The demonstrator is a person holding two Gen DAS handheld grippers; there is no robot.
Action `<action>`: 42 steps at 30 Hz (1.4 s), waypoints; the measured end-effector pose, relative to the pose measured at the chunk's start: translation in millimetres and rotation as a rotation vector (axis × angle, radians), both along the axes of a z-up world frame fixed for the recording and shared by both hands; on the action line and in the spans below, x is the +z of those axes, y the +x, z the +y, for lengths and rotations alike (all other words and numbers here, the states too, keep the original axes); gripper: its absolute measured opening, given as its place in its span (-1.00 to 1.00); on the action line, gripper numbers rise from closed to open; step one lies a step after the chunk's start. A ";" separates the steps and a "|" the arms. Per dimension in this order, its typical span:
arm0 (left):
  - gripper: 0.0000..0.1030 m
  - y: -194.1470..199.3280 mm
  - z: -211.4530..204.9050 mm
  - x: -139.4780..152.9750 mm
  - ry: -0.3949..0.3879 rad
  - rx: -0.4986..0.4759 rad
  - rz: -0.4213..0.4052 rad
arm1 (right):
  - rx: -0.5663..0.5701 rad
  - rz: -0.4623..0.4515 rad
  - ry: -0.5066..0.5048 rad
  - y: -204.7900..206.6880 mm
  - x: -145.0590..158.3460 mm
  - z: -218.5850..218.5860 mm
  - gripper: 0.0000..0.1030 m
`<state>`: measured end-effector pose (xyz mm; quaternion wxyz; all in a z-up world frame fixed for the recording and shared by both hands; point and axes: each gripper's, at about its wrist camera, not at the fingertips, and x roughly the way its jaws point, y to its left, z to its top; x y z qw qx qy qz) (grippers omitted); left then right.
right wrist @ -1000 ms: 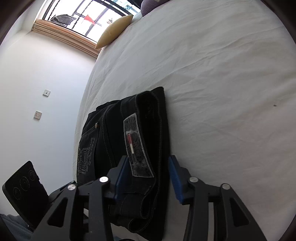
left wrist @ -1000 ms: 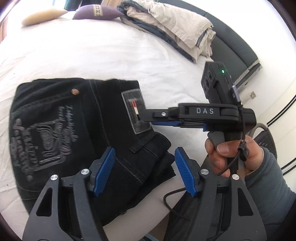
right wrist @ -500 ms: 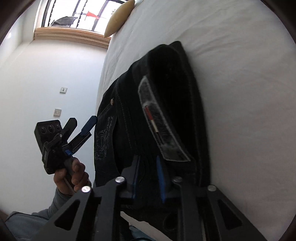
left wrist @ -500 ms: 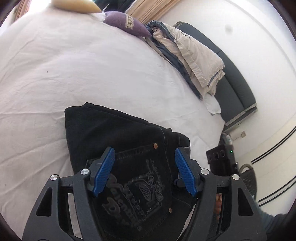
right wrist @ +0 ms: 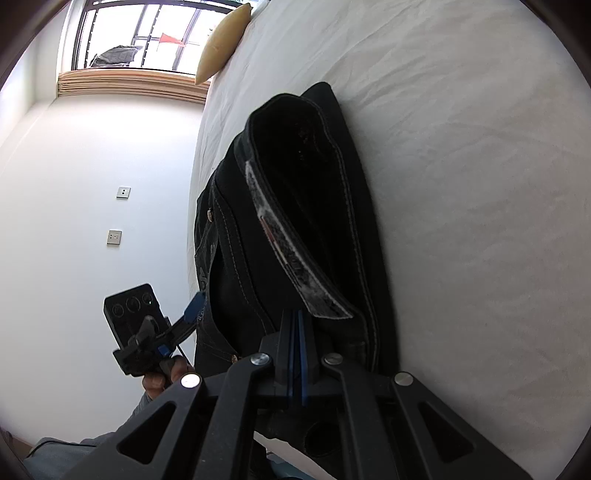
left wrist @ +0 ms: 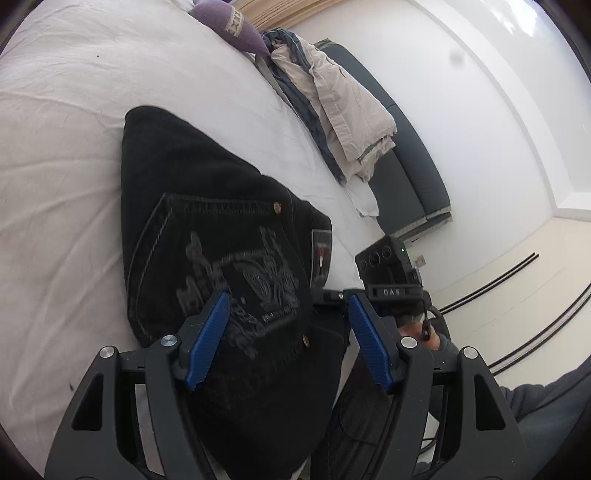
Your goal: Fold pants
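Observation:
The folded black jeans [left wrist: 207, 229] lie on the white bed, embroidered back pocket up; in the right wrist view the jeans [right wrist: 306, 229] show their waistband and leather patch. My left gripper [left wrist: 288, 332] is open, its blue pads astride the near edge of the jeans. My right gripper [right wrist: 296, 325] has its blue pads pressed together at the waistband's near end; whether cloth is pinched between them is hidden. The right gripper also shows in the left wrist view [left wrist: 388, 273], beside the patch.
White bed sheet [left wrist: 55, 155] spreads left and far. A purple cushion [left wrist: 229, 22] and a pile of beige and blue bedding [left wrist: 332, 99] lie at the far side by a dark headboard. A yellow pillow [right wrist: 221, 40] sits near the window.
My right gripper has closed fully at the waistband. My left gripper has swung round over the jeans' pocket side and stays open. The waistband end has lifted and opened up.

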<state>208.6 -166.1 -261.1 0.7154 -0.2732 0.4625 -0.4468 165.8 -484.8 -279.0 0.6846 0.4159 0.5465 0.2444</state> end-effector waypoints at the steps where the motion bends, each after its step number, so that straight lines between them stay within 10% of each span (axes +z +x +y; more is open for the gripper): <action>1: 0.27 -10.4 3.5 0.3 0.000 -0.002 0.001 | -0.003 0.001 0.001 -0.4 -0.8 -1.5 -0.97; 14: 0.28 -83.5 22.5 10.8 0.095 -0.047 -0.014 | -0.024 -0.039 0.000 -16.7 -4.4 -9.1 -0.95; 15: 0.28 -81.2 21.8 17.2 0.114 -0.051 -0.020 | -0.027 -0.055 -0.031 -19.3 4.8 -10.6 -0.82; 17: 0.28 -75.8 28.9 30.7 0.137 -0.020 -0.043 | -0.055 -0.121 -0.063 -28.2 29.2 -17.7 0.25; 19: 0.43 -65.7 47.3 40.0 0.162 0.047 -0.072 | -0.083 -0.196 -0.078 -34.9 49.7 -27.4 0.49; 32: 0.52 7.2 26.8 8.1 0.359 0.060 0.064 | -0.080 -0.104 -0.122 16.9 14.9 -37.3 0.19; 42: -0.50 13.8 -2.4 15.1 0.448 0.024 0.058 | 0.017 -0.084 -0.273 29.8 27.3 -3.3 -0.41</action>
